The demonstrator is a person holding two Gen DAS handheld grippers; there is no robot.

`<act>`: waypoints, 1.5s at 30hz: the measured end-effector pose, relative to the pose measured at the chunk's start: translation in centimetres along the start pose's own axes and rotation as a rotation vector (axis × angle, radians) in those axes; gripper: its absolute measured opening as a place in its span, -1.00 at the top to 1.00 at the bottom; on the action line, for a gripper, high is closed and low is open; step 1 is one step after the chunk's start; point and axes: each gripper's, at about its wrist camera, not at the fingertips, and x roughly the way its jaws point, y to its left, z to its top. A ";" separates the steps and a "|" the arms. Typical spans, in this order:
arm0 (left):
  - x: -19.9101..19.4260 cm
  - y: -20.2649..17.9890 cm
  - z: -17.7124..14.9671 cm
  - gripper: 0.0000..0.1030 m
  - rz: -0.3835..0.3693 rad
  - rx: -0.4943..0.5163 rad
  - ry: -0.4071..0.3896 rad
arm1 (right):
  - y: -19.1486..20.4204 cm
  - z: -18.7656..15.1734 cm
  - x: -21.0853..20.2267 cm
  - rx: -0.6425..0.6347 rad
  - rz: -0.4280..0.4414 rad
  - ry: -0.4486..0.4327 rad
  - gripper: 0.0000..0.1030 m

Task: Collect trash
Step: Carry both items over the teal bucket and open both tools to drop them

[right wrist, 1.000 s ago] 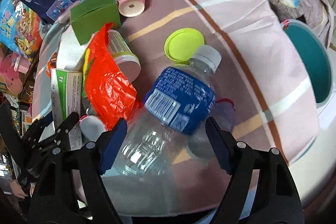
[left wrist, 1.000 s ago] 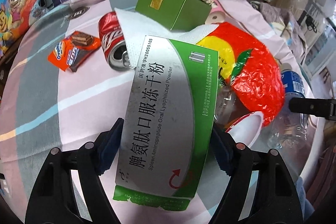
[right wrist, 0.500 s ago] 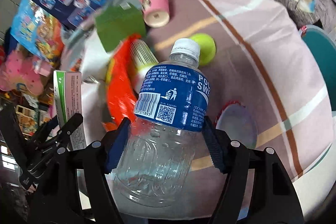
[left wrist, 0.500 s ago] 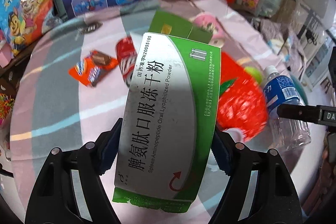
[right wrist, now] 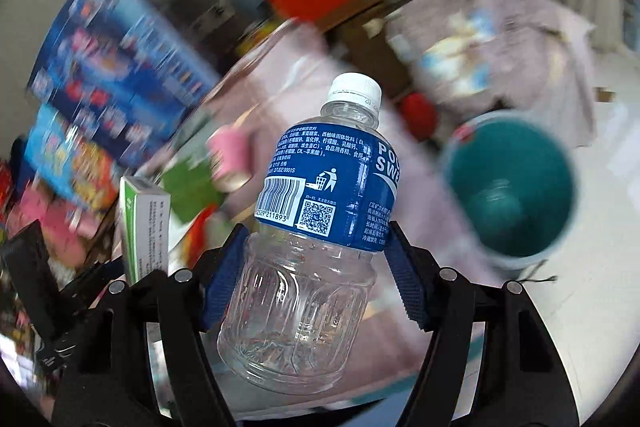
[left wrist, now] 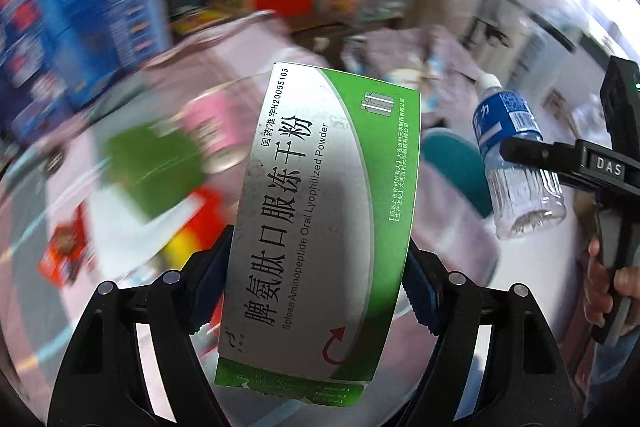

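Observation:
My left gripper (left wrist: pixel 318 281) is shut on a green and silver medicine box (left wrist: pixel 320 211) and holds it up above the table. My right gripper (right wrist: pixel 312 267) is shut on an empty clear plastic bottle (right wrist: pixel 316 227) with a blue label and white cap, also lifted. The bottle (left wrist: pixel 516 155) and the right gripper show at the right of the left wrist view. The box (right wrist: pixel 144 223) shows at the left of the right wrist view. A teal bin (right wrist: pixel 512 191) with a white rim stands on the floor beyond the table edge; it also shows in the left wrist view (left wrist: pixel 456 167).
On the striped pink tablecloth (left wrist: pixel 248 43) lie a green carton (left wrist: pixel 156 167), a pink cup (left wrist: pixel 212 131), a red and yellow bag (left wrist: pixel 192 227) and an orange snack wrapper (left wrist: pixel 60 255), all blurred. Blue toy boxes (right wrist: pixel 108 75) stand behind. Grey clothing (right wrist: pixel 492 39) lies beyond the bin.
Both grippers have lifted their loads off the table and swung right towards the teal bin. The right gripper closed on the bottle. The background is motion-blurred.

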 end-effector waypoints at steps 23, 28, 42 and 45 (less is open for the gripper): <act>24.7 -21.6 8.2 -0.52 -0.095 0.303 0.407 | -22.9 0.8 6.3 0.323 -0.173 0.094 -0.28; 26.0 -21.3 8.4 -0.52 -0.084 0.285 0.427 | -23.2 0.6 7.1 0.328 -0.152 0.117 -0.28; 23.2 -19.3 8.2 -0.79 -0.116 0.212 0.364 | -23.2 1.1 9.0 0.298 -0.165 0.165 -0.29; 22.4 -18.5 8.0 -0.81 -0.126 0.189 0.356 | -23.0 1.2 10.1 0.293 -0.170 0.189 -0.29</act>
